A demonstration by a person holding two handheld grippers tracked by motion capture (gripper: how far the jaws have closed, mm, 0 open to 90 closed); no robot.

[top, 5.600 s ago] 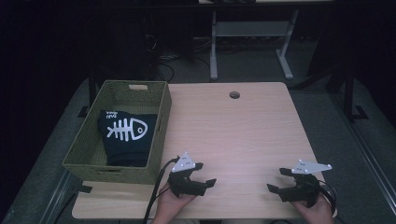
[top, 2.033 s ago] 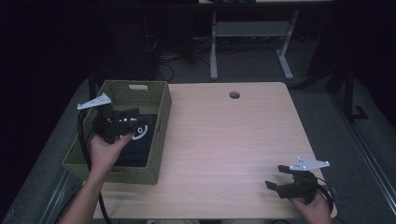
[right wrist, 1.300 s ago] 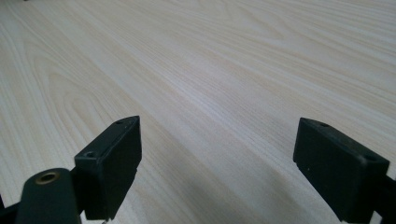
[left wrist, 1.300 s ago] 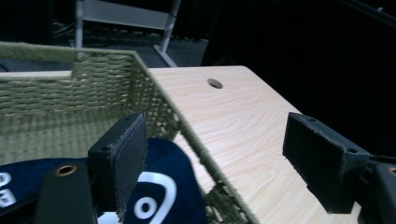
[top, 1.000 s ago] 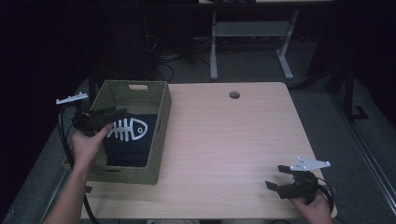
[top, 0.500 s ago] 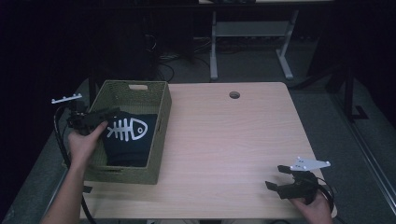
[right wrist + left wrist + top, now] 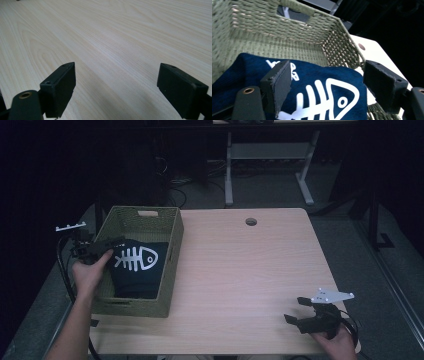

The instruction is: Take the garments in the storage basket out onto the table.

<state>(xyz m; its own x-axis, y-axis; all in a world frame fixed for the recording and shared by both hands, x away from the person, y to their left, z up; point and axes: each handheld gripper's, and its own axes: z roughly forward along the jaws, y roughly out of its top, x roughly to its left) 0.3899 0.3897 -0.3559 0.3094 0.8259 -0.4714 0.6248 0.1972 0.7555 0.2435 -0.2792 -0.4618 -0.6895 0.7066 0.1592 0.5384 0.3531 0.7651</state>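
A green woven basket [image 7: 169, 270] stands at the table's left side and holds a folded dark blue cloth [image 7: 139, 277] with a white fish-skeleton print. My left gripper [image 7: 116, 241] hovers over the basket's left rim, open, its tips pointing at the cloth. In the left gripper view the open jaws frame the blue cloth [image 7: 319, 82] inside the basket [image 7: 287, 32], without touching it. My right gripper [image 7: 296, 310] rests near the table's front right corner, open, with bare wood [image 7: 117, 50] between its jaws.
The light wooden table [image 7: 250, 275] has a round cable hole [image 7: 251, 221] near its far edge. A metal frame [image 7: 265, 155] stands on the floor beyond the table. A black cable [image 7: 62, 270] hangs from my left gripper beside the table's left edge.
The left gripper went from the table's front edge up over the basket, drew back to its left rim, and has lowered slightly toward the cloth. The right gripper has stayed still.
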